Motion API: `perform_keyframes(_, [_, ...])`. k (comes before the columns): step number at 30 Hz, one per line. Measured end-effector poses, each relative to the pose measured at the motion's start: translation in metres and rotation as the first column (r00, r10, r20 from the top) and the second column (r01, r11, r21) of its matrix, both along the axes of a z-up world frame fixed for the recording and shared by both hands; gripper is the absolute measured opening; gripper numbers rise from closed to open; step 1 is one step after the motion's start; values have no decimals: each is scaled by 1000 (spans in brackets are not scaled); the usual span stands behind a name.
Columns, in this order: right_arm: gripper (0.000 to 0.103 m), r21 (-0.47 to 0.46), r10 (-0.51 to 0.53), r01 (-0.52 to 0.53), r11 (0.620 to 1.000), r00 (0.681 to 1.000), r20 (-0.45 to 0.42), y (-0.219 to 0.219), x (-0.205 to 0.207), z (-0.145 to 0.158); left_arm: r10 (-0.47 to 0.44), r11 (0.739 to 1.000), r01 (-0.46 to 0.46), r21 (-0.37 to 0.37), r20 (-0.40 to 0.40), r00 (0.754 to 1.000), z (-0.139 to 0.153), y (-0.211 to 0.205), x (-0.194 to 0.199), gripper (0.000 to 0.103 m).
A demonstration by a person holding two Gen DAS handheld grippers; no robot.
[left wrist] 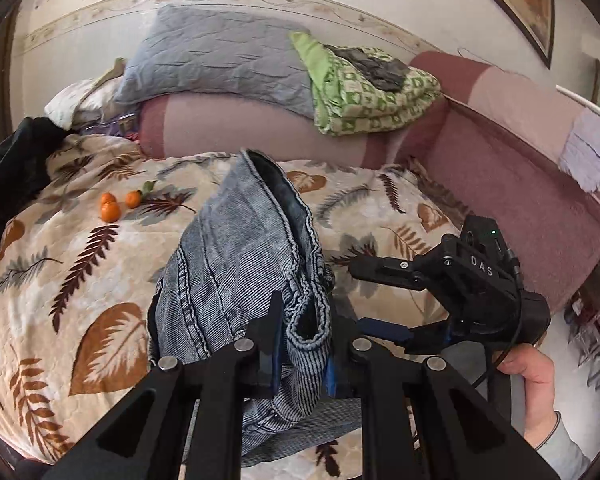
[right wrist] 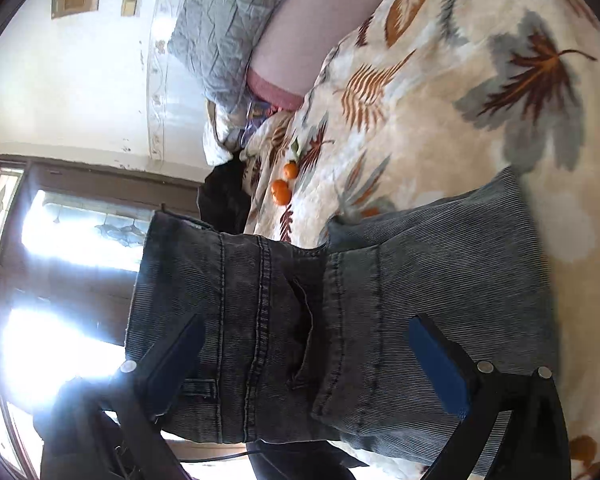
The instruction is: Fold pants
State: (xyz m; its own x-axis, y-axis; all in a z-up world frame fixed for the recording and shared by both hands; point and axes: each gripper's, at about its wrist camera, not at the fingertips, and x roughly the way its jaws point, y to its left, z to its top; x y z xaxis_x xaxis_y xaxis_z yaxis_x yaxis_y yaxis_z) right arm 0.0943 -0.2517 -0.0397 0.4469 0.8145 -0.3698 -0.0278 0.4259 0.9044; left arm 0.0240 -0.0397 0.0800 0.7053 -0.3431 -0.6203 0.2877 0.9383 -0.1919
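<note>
1. Left gripper [left wrist: 304, 344], nearest the lens: jaws clamped on a bunched fold of the jeans [left wrist: 244, 264], which hang lifted off the bedspread [left wrist: 80, 280] w/ the far end rising toward the bolster [left wrist: 228, 128].
2. Right gripper [left wrist: 356, 300], just beside at right, held in a hand [left wrist: 528, 376]: jaws apart, pads [right wrist: 440, 368] wide either side of the denim but not pressing it, per its own view.
3. Jeans, judged: washed, ribbed denim, soft and floppy, no stiffness to hold a shape; mid-weight, so a one-point grip lets the rest sag and twist. Not slippery, not fragile; thick seams and the hem give pads a firm bite.
4. Best hold, judged: waistband or hem corners, one gripper each, stretched taut before laying flat; a grab at mid-fabric only bunches it more.
5. Further back: three oranges [left wrist: 114, 204] on the bedspread, well apart from the jeans.
6. Farthest: grey pillow [left wrist: 220, 60] and green blanket [left wrist: 364, 92] atop the bolster.
</note>
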Motion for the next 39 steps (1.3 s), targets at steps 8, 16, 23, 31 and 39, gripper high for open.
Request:
perform_keyframes(8, [102, 147, -182, 188, 971, 982, -53, -91, -25, -38, -68, 989, 89, 116, -179, 981, -73, -70, 16, 16])
perform_keyframes(16, [102, 205, -193, 206, 957, 978, -84, -99, -20, -49, -43, 988, 67, 139, -164, 986, -57, -76, 12, 16])
perform_keyframes(23, [102, 209, -188, 201, 957, 979, -79, -93, -20, -49, -47, 990, 65, 129, -142, 989, -43, -85, 13, 16])
perform_keyframes(31, [102, 199, -257, 268, 943, 963, -82, -108, -27, -50, -59, 981, 103, 166, -251, 966, -95, -106, 17, 16])
perform_keyframes(39, [103, 191, -236, 247, 950, 969, -80, -102, -23, -50, -58, 981, 101, 163, -248, 967, -91, -106, 19, 16])
